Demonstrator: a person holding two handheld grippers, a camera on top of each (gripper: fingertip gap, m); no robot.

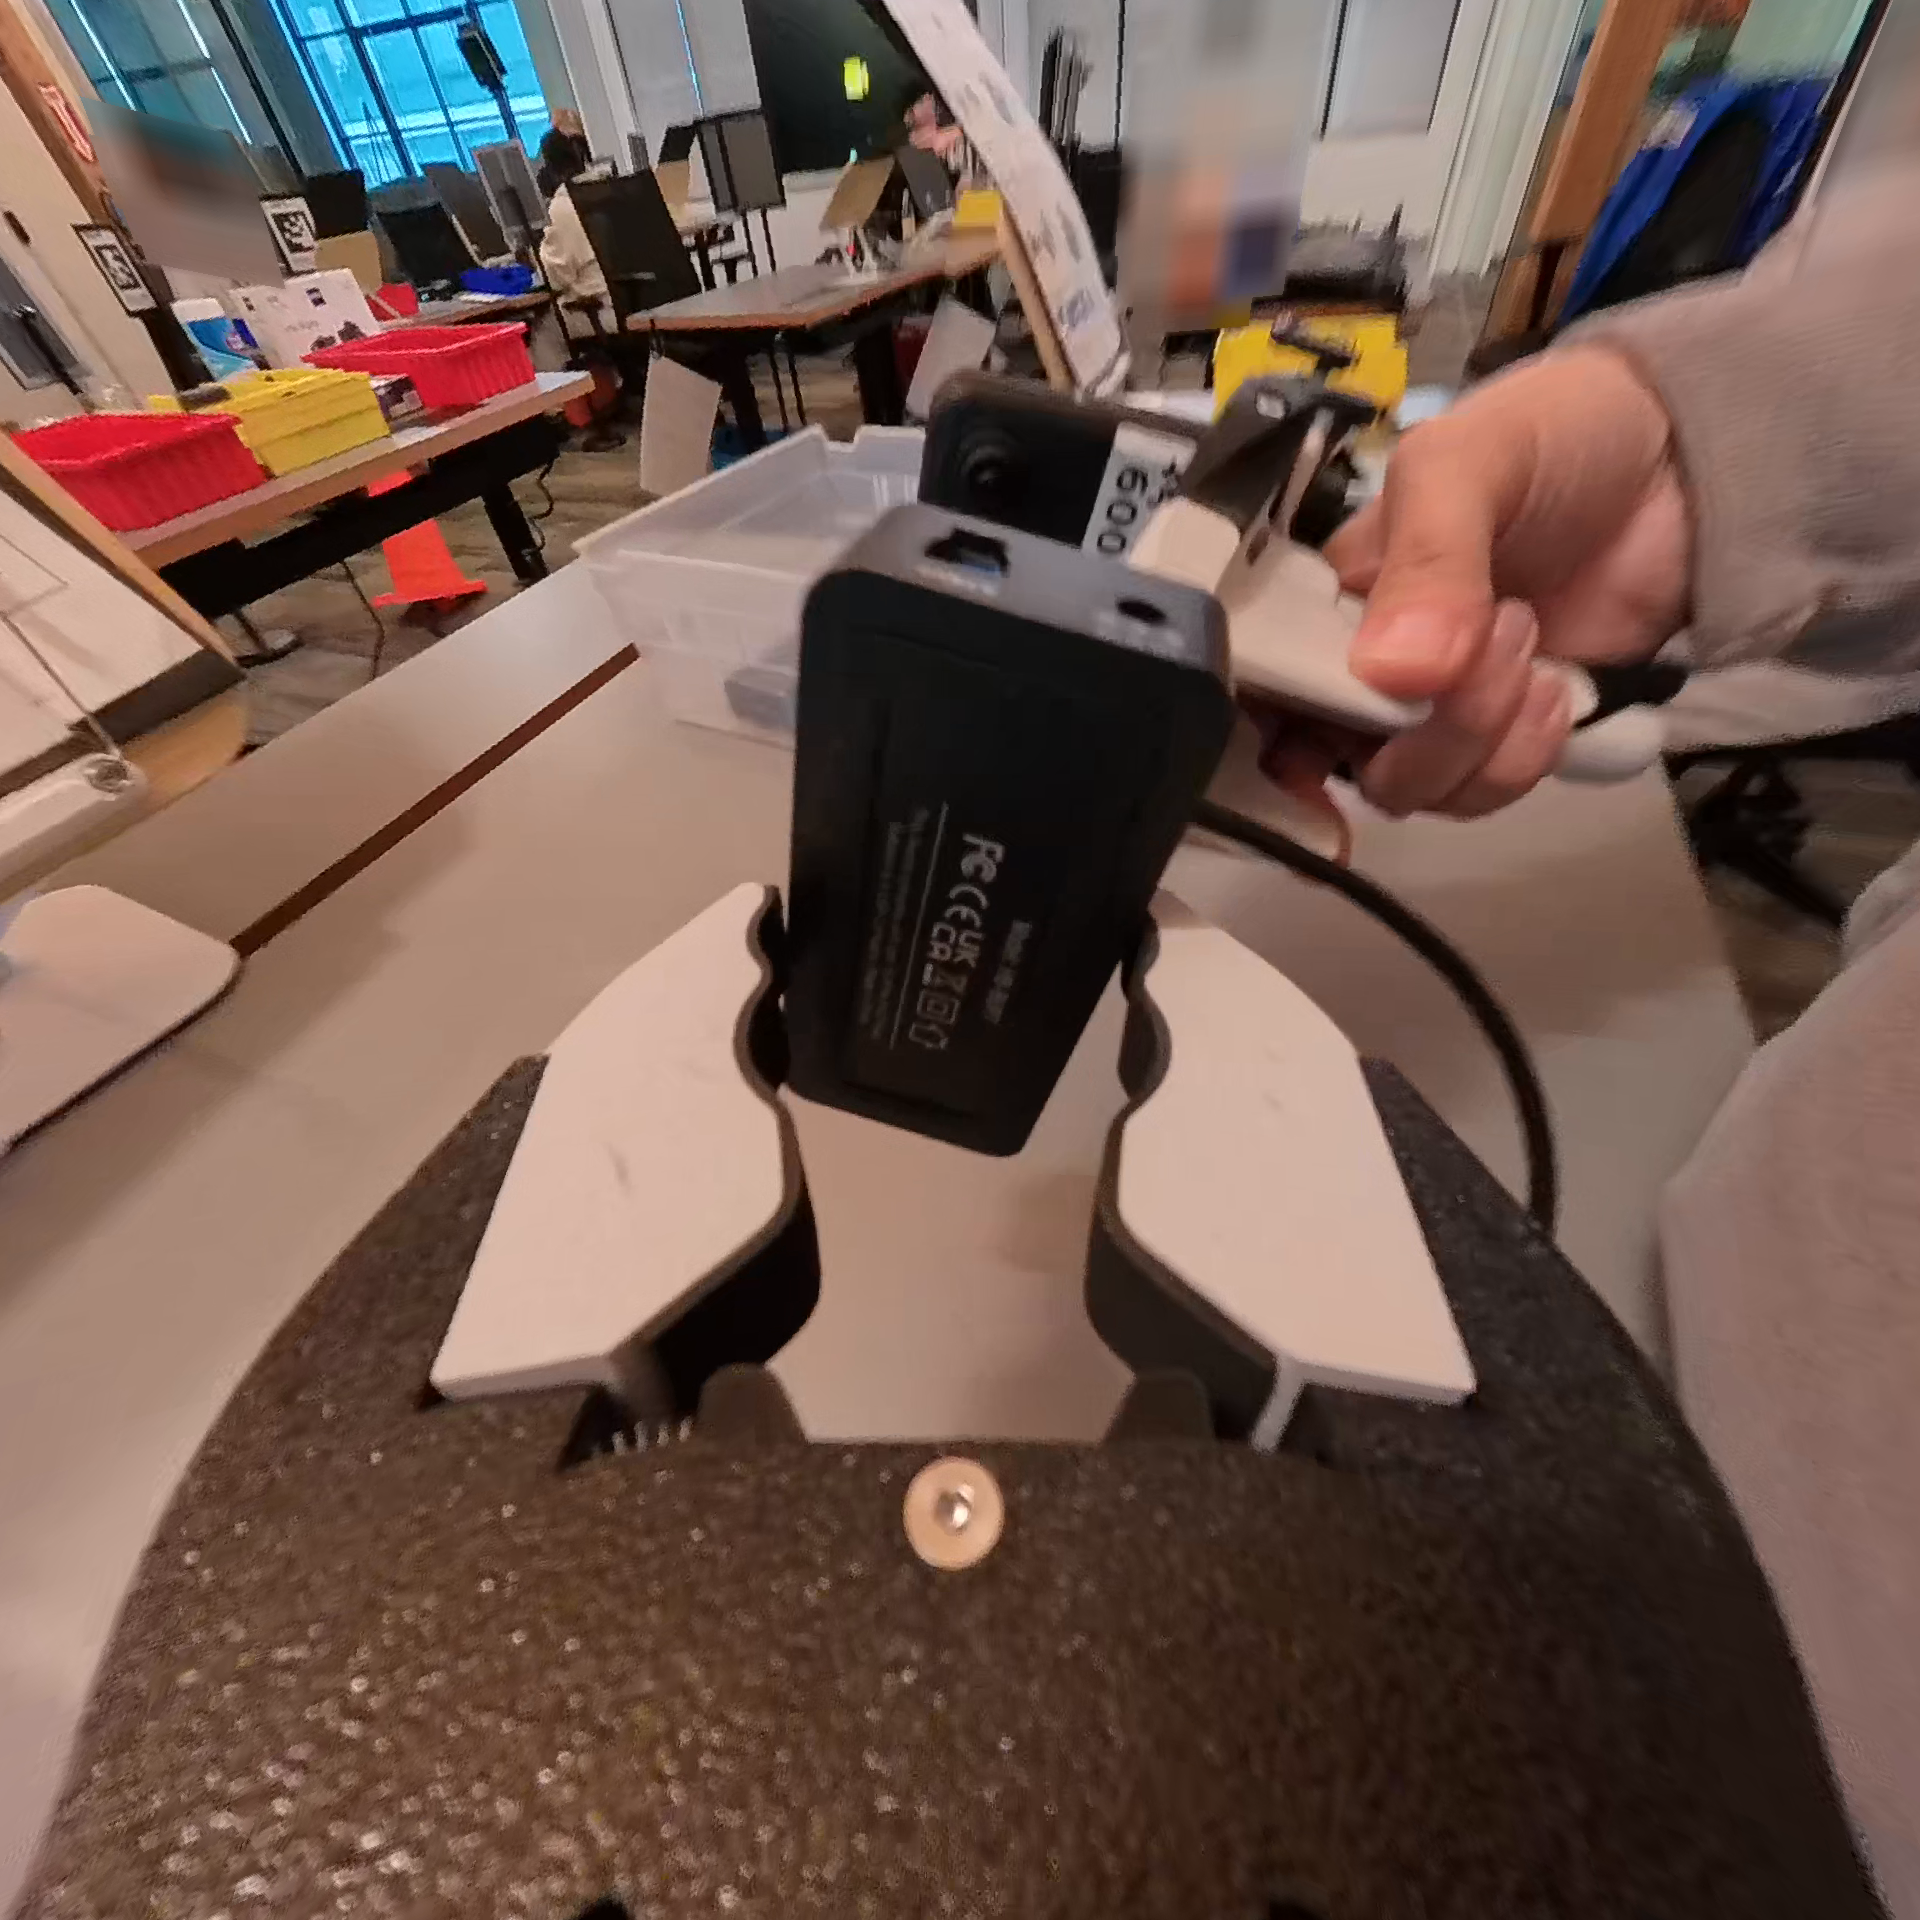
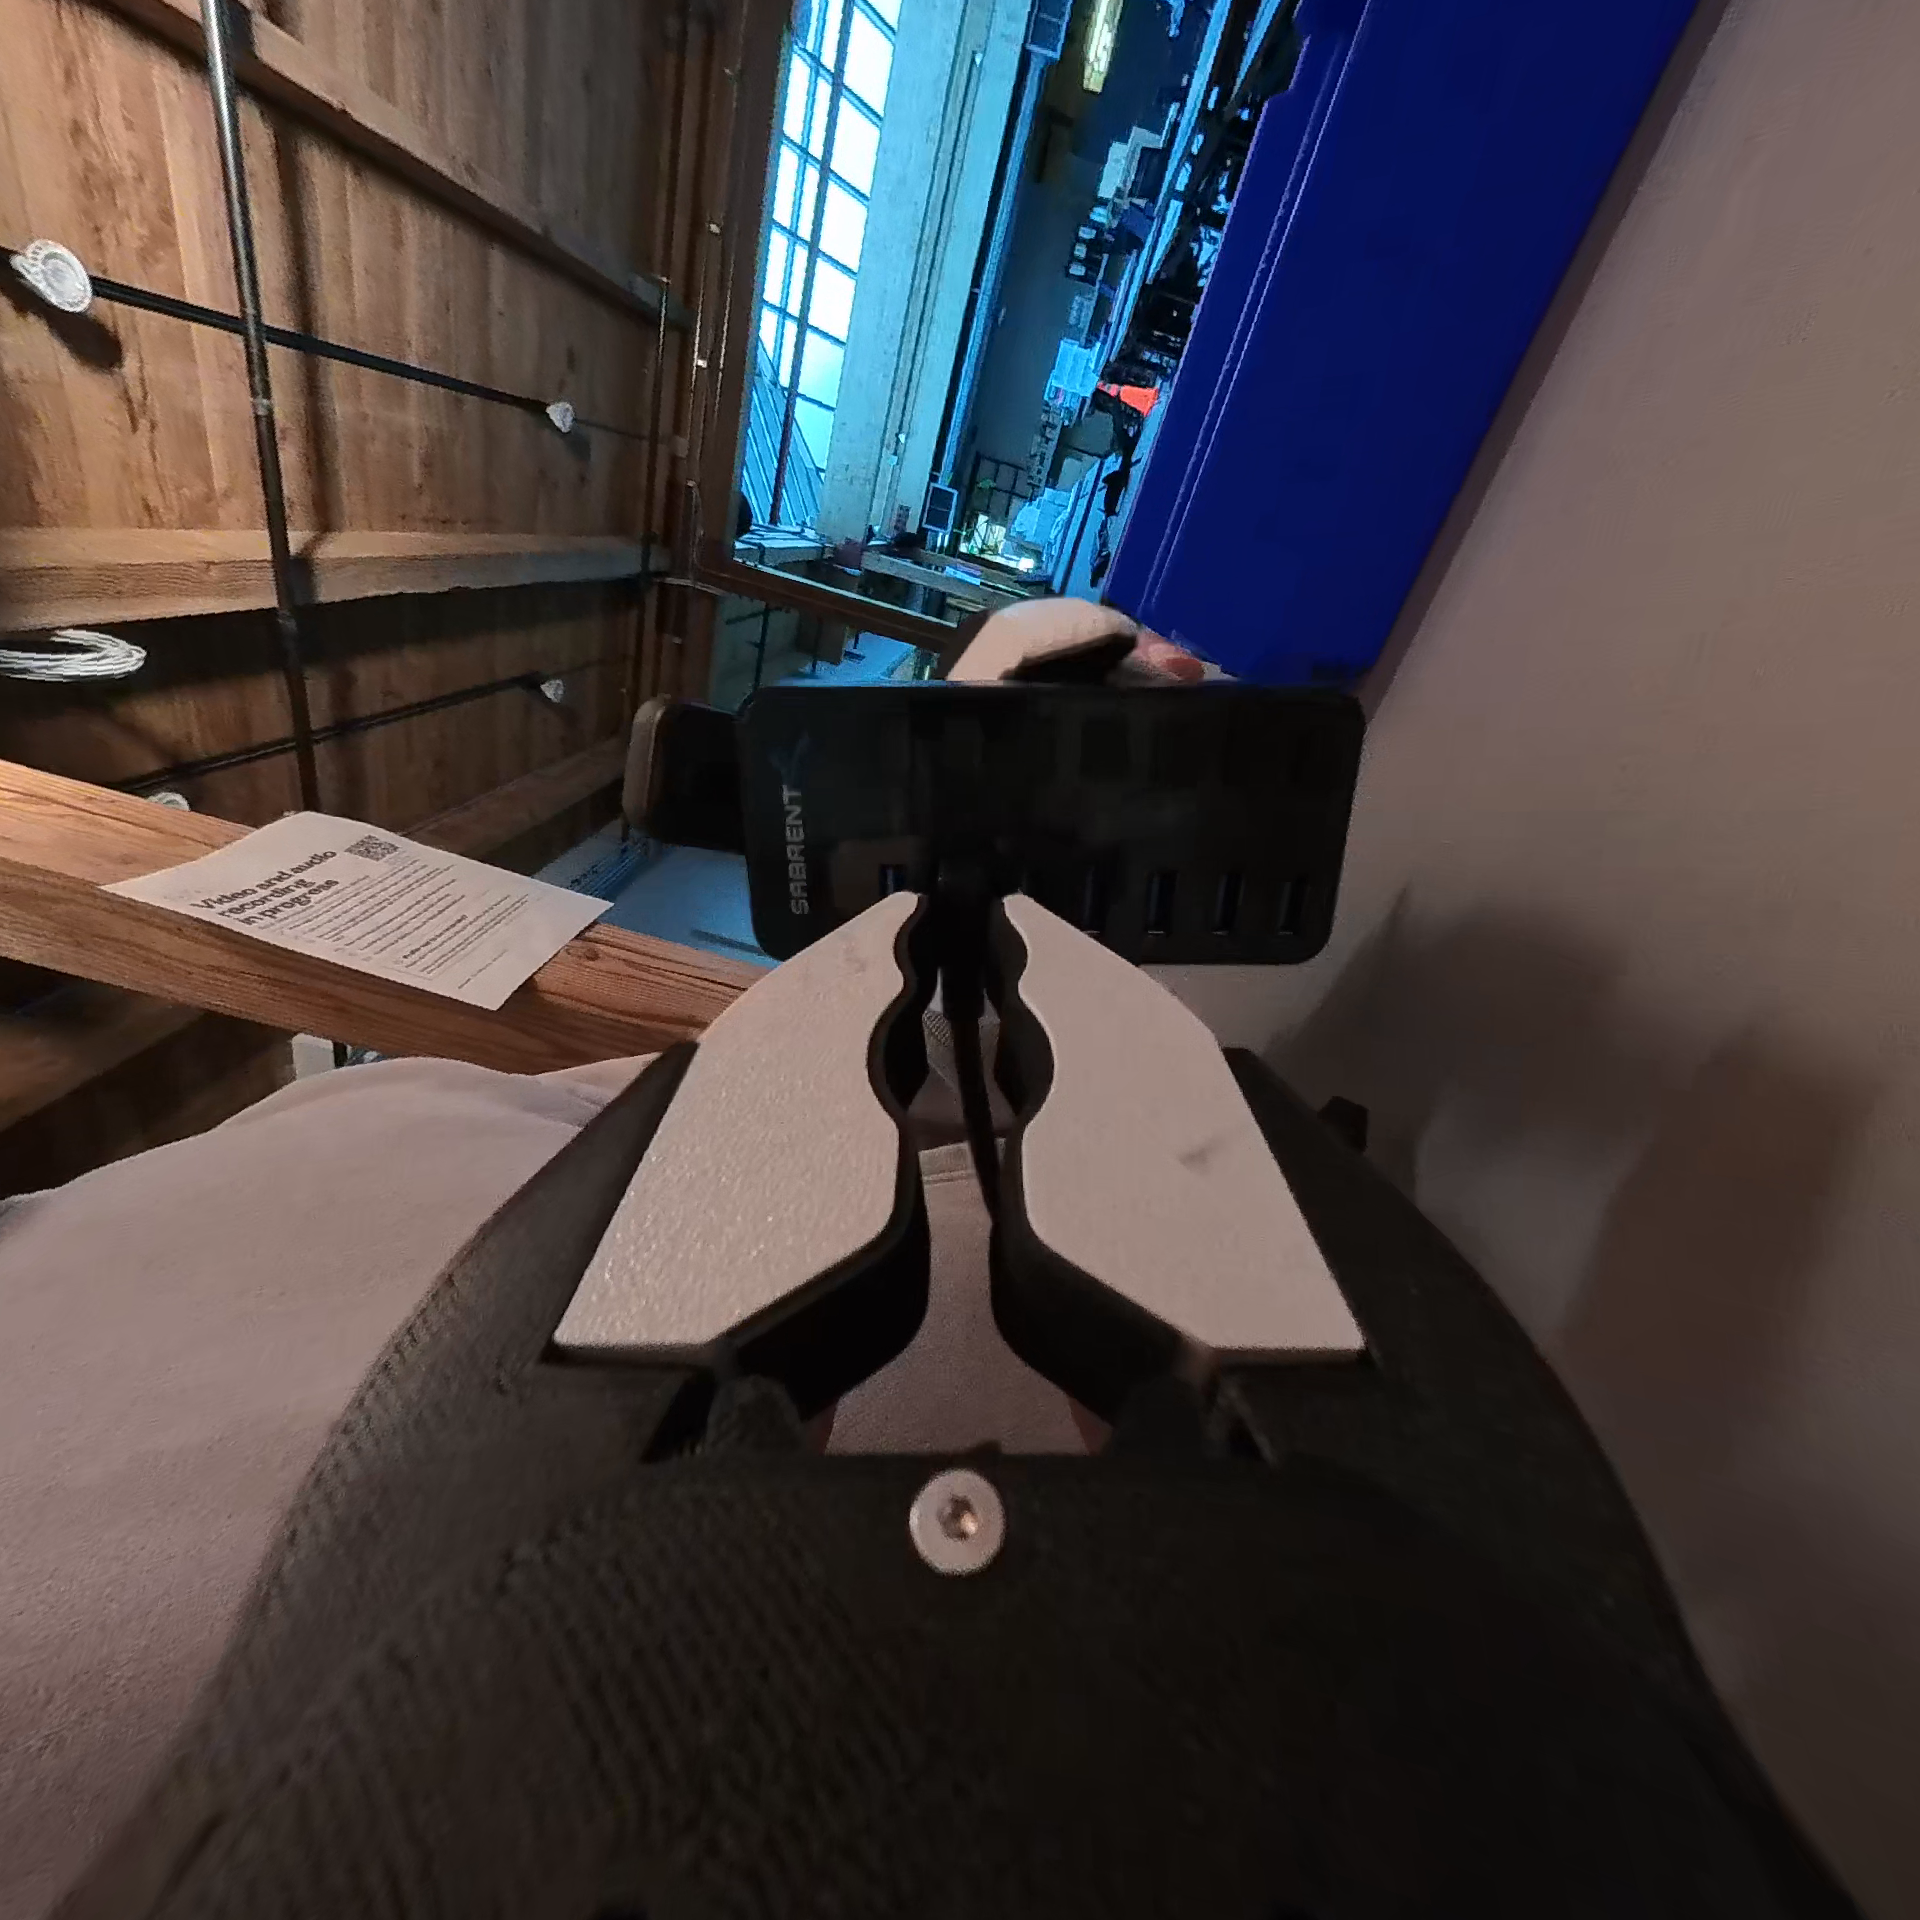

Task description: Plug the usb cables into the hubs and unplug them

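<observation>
The black USB hub (image 1: 997, 831) was held off the desk (image 1: 520, 831), clamped by its long sides between the white fingers of the left claw (image 1: 951, 997), its labelled underside facing that camera and its far end tilted up and away. In the right wrist view the same hub (image 2: 1049, 821) showed its port face: a row of slots along the lower edge, most of them free to the right of the occupied one. There the right claw (image 2: 961, 940) was closed nearly tight on the black plug of a USB cable (image 2: 977, 1101), which sat at a port near the hub's left end; whether it was fully seated could not be told. The cable ran back between the fingers toward the camera.

Only the left wrist view showed the person's hand (image 1: 1496, 582) gripping the right claw's handle at the hub's right flank, and the cable (image 1: 1455, 987) looping down past a grey sleeve. A clear plastic bin (image 1: 717, 540) stood on the desk just behind the hub; the desk surface to the left lay open as far as its edge.

Only the right wrist view showed a wooden beam (image 2: 312, 935) with a paper sheet (image 2: 364, 904) on it and a blue panel (image 2: 1299, 364) beyond the hub.
</observation>
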